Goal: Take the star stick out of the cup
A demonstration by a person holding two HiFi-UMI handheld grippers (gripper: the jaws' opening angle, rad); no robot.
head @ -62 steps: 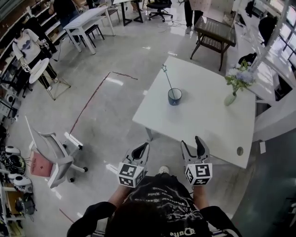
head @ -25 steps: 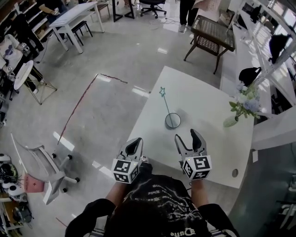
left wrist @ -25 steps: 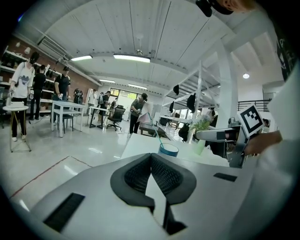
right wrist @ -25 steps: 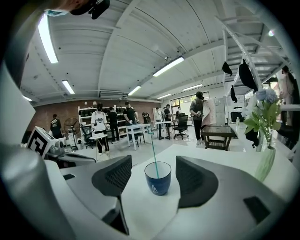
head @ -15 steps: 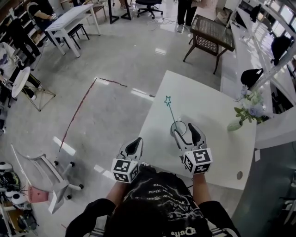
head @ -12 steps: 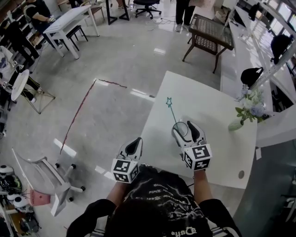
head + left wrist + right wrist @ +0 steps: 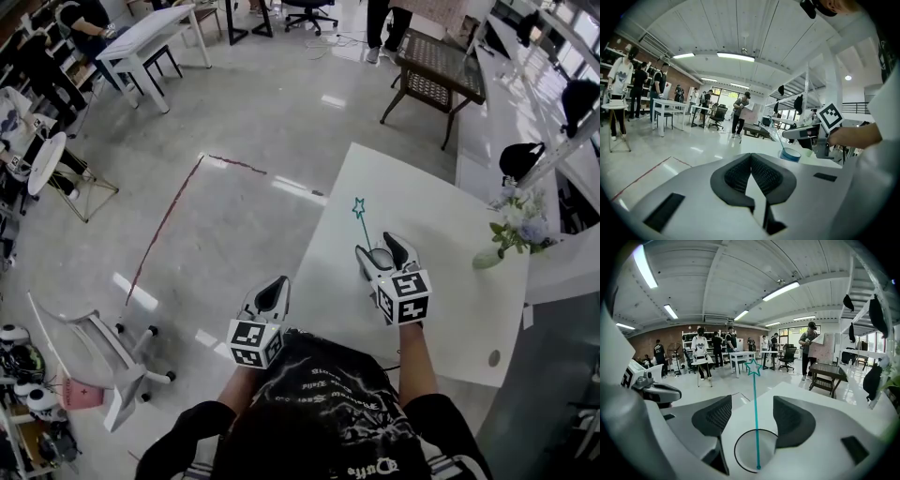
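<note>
Right gripper (image 7: 752, 404) is held at frame centre, jaws apart, astride thin teal star-topped stick (image 7: 755, 427) standing in round blue cup (image 7: 743, 453), seemingly positioned for gripping. Left gripper (image 7: 751, 161) is closed and empty.

The right tool (image 7: 752, 416) has its jaws apart, with the star stick (image 7: 755, 427) rising through the gap; there is open room between the stick and each pad. The cup (image 7: 757, 451) rim lies below, between the jaws. Above the star, the path upward is unobstructed. On the surface (image 7: 441, 309), the only other obstacle is the vase (image 7: 487, 257), well apart at the right edge. The left tool (image 7: 275, 295), jaws together, is over the floor (image 7: 216, 216), off the surface's left edge and apart from the cup
</note>
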